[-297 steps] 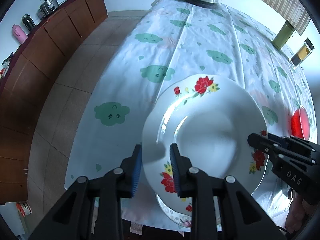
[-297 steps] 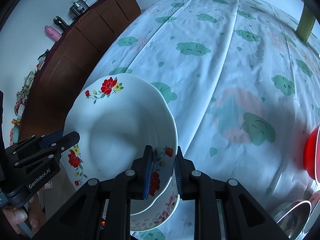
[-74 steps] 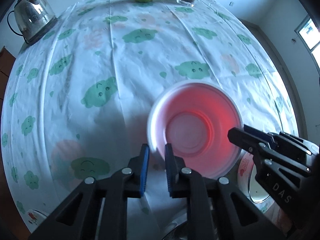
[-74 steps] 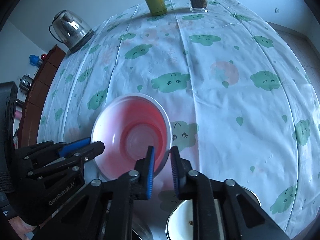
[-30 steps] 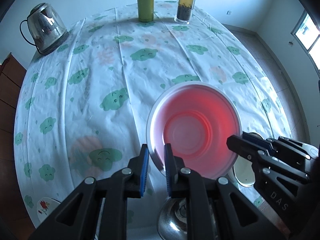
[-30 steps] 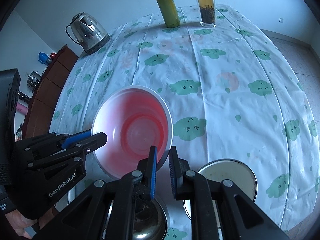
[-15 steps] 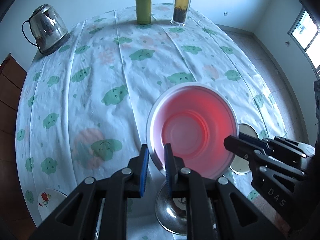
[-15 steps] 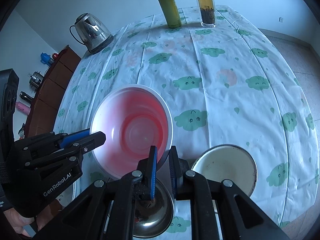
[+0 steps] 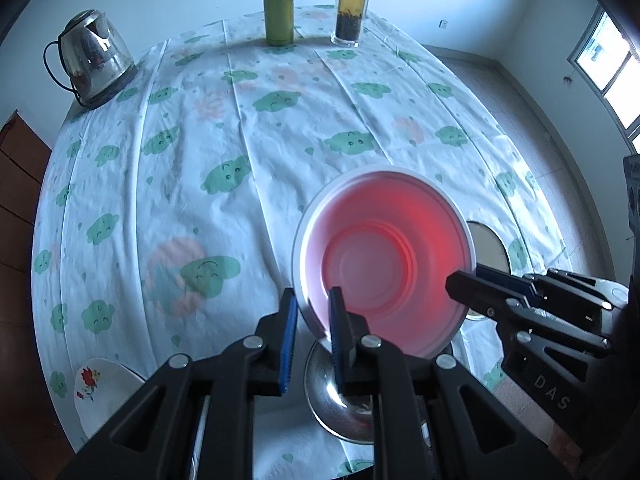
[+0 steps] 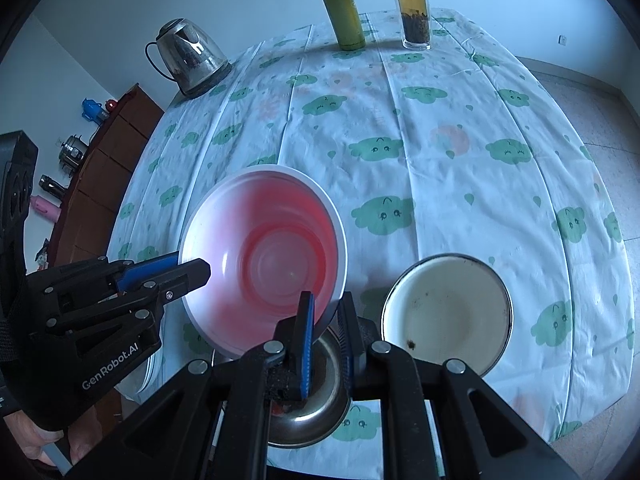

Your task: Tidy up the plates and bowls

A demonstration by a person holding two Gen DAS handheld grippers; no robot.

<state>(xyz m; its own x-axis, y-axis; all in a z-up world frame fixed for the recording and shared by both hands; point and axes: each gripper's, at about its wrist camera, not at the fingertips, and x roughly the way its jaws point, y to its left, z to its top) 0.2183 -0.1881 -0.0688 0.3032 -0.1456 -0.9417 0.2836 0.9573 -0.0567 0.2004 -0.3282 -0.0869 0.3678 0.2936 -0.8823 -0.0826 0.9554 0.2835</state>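
Note:
Both grippers hold one red bowl with a white rim point(image 9: 384, 268) in the air above the table. My left gripper point(image 9: 312, 312) is shut on its near left rim. My right gripper point(image 10: 326, 316) is shut on its near right rim; the bowl also shows in the right wrist view point(image 10: 264, 260). Right under the bowl stands a steel bowl point(image 9: 340, 408), partly hidden, which also shows in the right wrist view point(image 10: 308, 412). A cream enamel bowl point(image 10: 446, 316) stands to its right. A flowered white plate point(image 9: 100, 388) lies at the table's near left edge.
The table has a cloud-print cloth point(image 9: 248, 132). At the far side stand a steel kettle point(image 9: 94, 62), a green flask point(image 9: 278, 6) and a glass tea bottle point(image 9: 352, 4). A brown sideboard point(image 10: 108, 152) runs along the left wall.
Both grippers have lifted the red bowl higher and drawn it back toward the near edge; the steel bowl now lies under it and more of the table shows.

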